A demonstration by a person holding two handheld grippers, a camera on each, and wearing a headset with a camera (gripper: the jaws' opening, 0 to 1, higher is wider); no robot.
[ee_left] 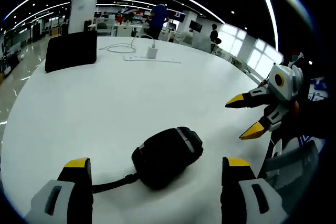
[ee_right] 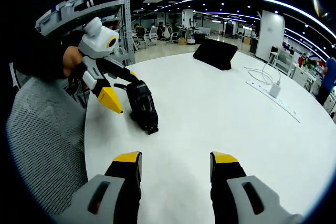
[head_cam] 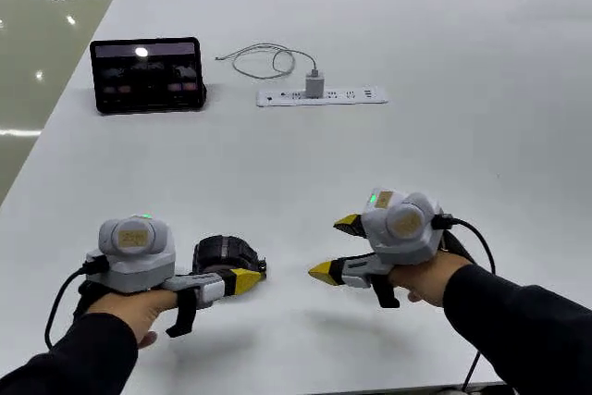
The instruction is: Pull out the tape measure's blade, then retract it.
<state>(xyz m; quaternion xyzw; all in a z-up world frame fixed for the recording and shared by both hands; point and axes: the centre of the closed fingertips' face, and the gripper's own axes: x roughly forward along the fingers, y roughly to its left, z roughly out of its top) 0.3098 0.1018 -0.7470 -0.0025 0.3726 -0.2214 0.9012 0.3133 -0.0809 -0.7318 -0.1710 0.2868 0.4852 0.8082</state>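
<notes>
The black tape measure (ee_left: 168,156) lies on the white counter (head_cam: 370,164) at its near left, between the fingers (ee_left: 77,163) of the left gripper (head_cam: 242,265). These stand wide apart with a gap on either side of the case, so they grip nothing. A thin black strap (ee_left: 113,182) runs from the case toward the left finger; its end is hard to make out. In the head view the case hides the far finger of that gripper, and only the near yellow tip is plain. Whether any blade is drawn out cannot be told, as the case's mouth is too dark and small to read. The right gripper (head_cam: 335,247) hovers near right, well apart from the tape measure, its yellow-tipped fingers spread and empty. Far left a dark tablet (head_cam: 148,74) stands propped, its screen too blurred to read. To its right lies a white power strip (head_cam: 321,96) with a charger (head_cam: 314,85) plugged in and a looped cable (head_cam: 264,60).
</notes>
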